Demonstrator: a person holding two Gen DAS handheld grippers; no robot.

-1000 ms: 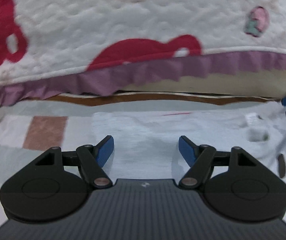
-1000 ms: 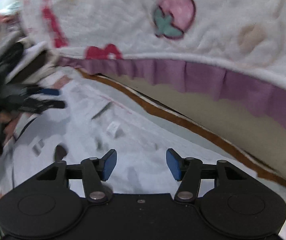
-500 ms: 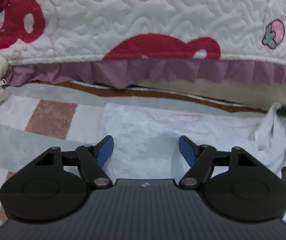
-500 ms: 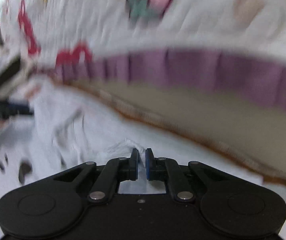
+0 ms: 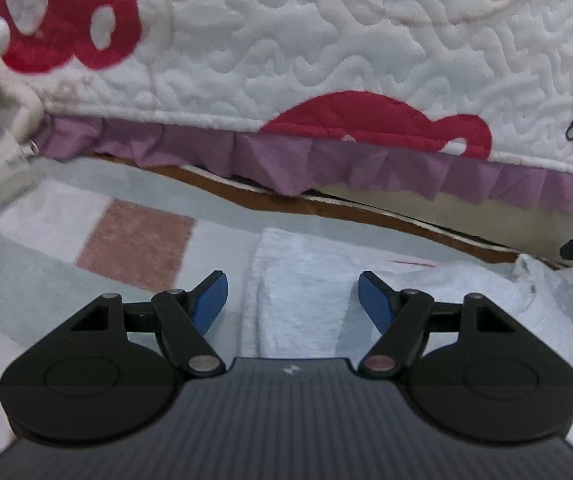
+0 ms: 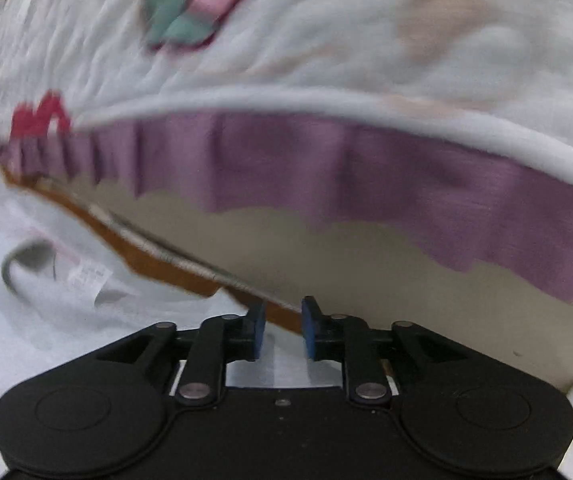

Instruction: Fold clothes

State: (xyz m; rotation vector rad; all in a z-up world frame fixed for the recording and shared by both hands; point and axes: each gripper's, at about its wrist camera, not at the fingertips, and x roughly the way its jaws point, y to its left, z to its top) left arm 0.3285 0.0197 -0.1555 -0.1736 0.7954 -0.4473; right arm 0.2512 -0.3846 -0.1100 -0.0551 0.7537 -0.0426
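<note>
Left tool [image 5: 292,300] agape over white garment [image 5: 310,304]; right tool [image 6: 282,330] part-open.

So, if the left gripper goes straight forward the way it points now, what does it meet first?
Probably the white garment lying between and ahead of the open left gripper; beyond it hangs the purple ruffle of the quilt. Depth is unclear.

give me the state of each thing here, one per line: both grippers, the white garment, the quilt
left gripper: open, empty, poised over the garment's left edge
right gripper: jaws close together with a gap, grip unclear
white garment: lying on the mat, rumpled at right
quilt: hanging over the edge, purple ruffle down
</note>
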